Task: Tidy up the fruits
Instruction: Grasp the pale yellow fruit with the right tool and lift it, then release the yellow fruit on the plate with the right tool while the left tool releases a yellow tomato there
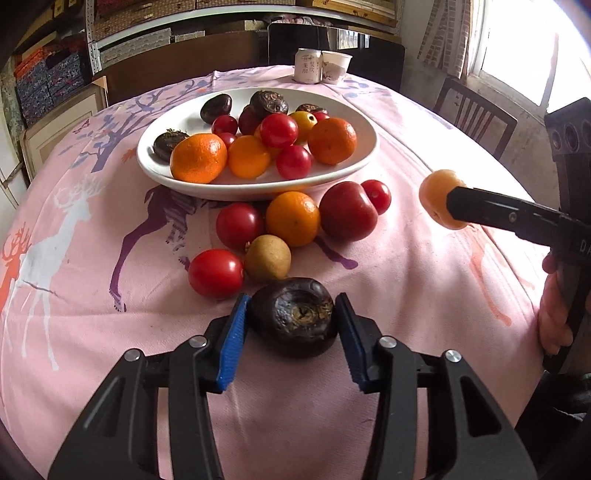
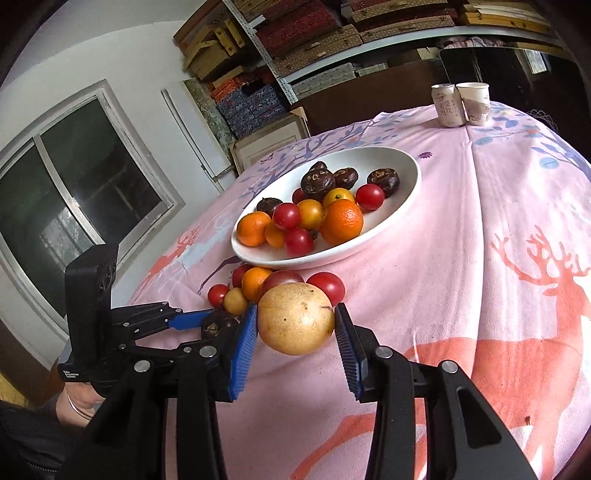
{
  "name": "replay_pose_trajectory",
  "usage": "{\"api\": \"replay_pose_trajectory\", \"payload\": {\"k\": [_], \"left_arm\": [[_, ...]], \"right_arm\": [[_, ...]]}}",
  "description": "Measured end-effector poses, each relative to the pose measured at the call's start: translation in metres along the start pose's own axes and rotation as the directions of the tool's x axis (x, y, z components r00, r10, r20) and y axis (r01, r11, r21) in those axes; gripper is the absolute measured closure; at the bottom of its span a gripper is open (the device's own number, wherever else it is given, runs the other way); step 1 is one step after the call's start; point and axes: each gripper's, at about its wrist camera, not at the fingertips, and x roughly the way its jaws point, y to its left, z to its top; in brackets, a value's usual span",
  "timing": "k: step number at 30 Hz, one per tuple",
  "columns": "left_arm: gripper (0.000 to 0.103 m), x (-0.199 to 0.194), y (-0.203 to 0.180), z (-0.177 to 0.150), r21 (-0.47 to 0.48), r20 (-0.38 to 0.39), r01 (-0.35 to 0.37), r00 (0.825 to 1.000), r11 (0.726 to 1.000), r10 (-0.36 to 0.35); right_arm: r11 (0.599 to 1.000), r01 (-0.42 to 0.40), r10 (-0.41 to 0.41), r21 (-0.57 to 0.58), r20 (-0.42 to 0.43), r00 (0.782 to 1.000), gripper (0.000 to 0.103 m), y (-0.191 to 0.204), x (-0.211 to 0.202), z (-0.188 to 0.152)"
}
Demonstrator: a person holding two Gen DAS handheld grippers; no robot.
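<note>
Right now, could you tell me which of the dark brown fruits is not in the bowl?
The dark fruit between the left gripper pads; the other dark ones lie in the white bowl.

Tablecloth (image 1: 388,258): pink woven cloth, matt, slightly fuzzy, printed deer and branches
Bowl (image 1: 365,155), centre of left view: white glazed ceramic, smooth, soft sheen
Tomatoes (image 1: 216,273): glossy, taut skin with highlights
Oranges (image 1: 293,218): dimpled peel, dull shine
Dark fruit (image 1: 293,317), lower centre of left view: wrinkled, rough, near-black skin, faint gloss
Pale yellow fruit (image 2: 295,317), centre of right view: smooth matt skin, small brown specks
Left gripper (image 1: 293,321) and right gripper (image 2: 295,325): black matt plastic arms, silver metal rivets, blue ribbed rubbery pads (image 1: 231,347)
Can (image 1: 307,65), top of left view: printed metal
Cup (image 1: 335,66): paper, creased
Shelf boxes (image 2: 317,22), top of right view: woven, coarse
</note>
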Motion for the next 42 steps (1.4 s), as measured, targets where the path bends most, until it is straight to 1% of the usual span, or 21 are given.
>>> {"api": "replay_pose_trajectory", "payload": {"k": [3, 6, 11, 14, 17, 18, 21, 23, 24, 26, 27, 28, 30, 31, 33, 36, 40, 42], "left_arm": [[0.057, -0.009, -0.003, 0.000, -0.002, 0.022, 0.016, 1.000, 1.000, -0.016], [0.057, -0.024, -0.002, 0.001, -0.020, 0.068, 0.016, 0.998, 1.000, -0.015], [0.057, -0.042, 0.014, 0.018, -0.073, 0.145, 0.019, 0.989, 0.997, -0.009], [0.057, -0.045, 0.022, 0.041, -0.075, 0.170, 0.011, 0.985, 0.997, 0.002], [0.057, -0.039, 0.030, 0.072, -0.056, 0.192, -0.019, 0.981, 0.998, 0.029], [0.057, -0.035, 0.033, 0.083, -0.057, 0.193, -0.026, 0.980, 0.998, 0.037], [0.057, -0.017, 0.046, 0.113, -0.079, 0.188, -0.015, 0.982, 0.997, 0.029], [0.057, -0.004, 0.054, 0.128, -0.096, 0.187, -0.027, 0.981, 0.995, 0.045], [0.057, 0.002, 0.058, 0.135, -0.105, 0.182, -0.021, 0.982, 0.994, 0.040], [0.050, 0.013, 0.064, 0.144, -0.125, 0.179, -0.026, 0.983, 0.992, 0.048], [0.040, 0.018, 0.067, 0.148, -0.140, 0.172, -0.024, 0.984, 0.990, 0.048], [0.038, 0.020, 0.072, 0.149, -0.161, 0.168, -0.006, 0.985, 0.987, 0.033], [0.037, 0.018, 0.075, 0.147, -0.181, 0.172, 0.017, 0.985, 0.983, 0.015], [0.035, 0.013, 0.074, 0.142, -0.174, 0.178, 0.011, 0.984, 0.985, 0.021], [0.031, 0.003, 0.070, 0.131, -0.153, 0.191, -0.009, 0.981, 0.988, 0.038], [0.029, -0.012, 0.061, 0.103, -0.102, 0.184, -0.014, 0.982, 0.995, 0.033], [0.028, -0.018, 0.045, 0.054, -0.009, 0.123, -0.034, 0.992, 0.999, 0.034], [0.028, -0.015, 0.041, 0.035, 0.020, 0.087, -0.039, 0.996, 0.999, 0.037]], "right_arm": [[1.000, -0.008, 0.008, -0.024, -0.002, 1.000, 0.061, 0.003, -0.001, -0.001], [1.000, -0.026, 0.026, -0.011, 0.006, 1.000, 0.061, -0.001, -0.006, 0.000], [0.999, -0.038, 0.038, 0.017, 0.009, 0.999, 0.061, -0.006, -0.007, 0.008], [1.000, 0.001, -0.001, 0.013, 0.029, 1.000, 0.061, -0.006, -0.006, 0.031], [1.000, 0.021, -0.022, 0.011, 0.051, 0.998, 0.061, -0.007, 0.000, 0.065], [0.999, 0.043, -0.043, 0.004, 0.059, 0.997, 0.061, -0.007, 0.004, 0.077], [0.996, 0.085, -0.085, 0.004, 0.063, 0.994, 0.061, -0.011, 0.022, 0.105], [0.992, 0.126, -0.126, 0.003, 0.060, 0.990, 0.061, -0.016, 0.037, 0.118], [0.990, 0.139, -0.139, 0.008, 0.056, 0.989, 0.061, -0.019, 0.045, 0.123], [0.986, 0.165, -0.165, 0.014, 0.051, 0.985, 0.060, -0.024, 0.058, 0.131], [0.986, 0.163, -0.164, 0.017, 0.048, 0.985, 0.059, -0.027, 0.063, 0.134], [0.986, 0.165, -0.166, 0.021, 0.045, 0.985, 0.059, -0.029, 0.066, 0.135], [0.989, 0.148, -0.149, 0.030, 0.064, 0.987, 0.044, -0.029, 0.063, 0.134], [0.990, 0.139, -0.140, 0.023, 0.082, 0.987, 0.042, -0.026, 0.058, 0.131], [0.989, 0.148, -0.147, 0.004, 0.082, 0.986, 0.042, -0.021, 0.051, 0.124], [0.994, 0.111, -0.111, 0.005, 0.075, 0.991, 0.042, -0.017, 0.037, 0.105], [0.997, 0.081, -0.081, 0.006, 0.041, 0.996, 0.042, -0.013, 0.024, 0.065], [0.998, 0.070, -0.070, 0.000, 0.028, 0.997, 0.042, -0.011, 0.021, 0.048]]}}
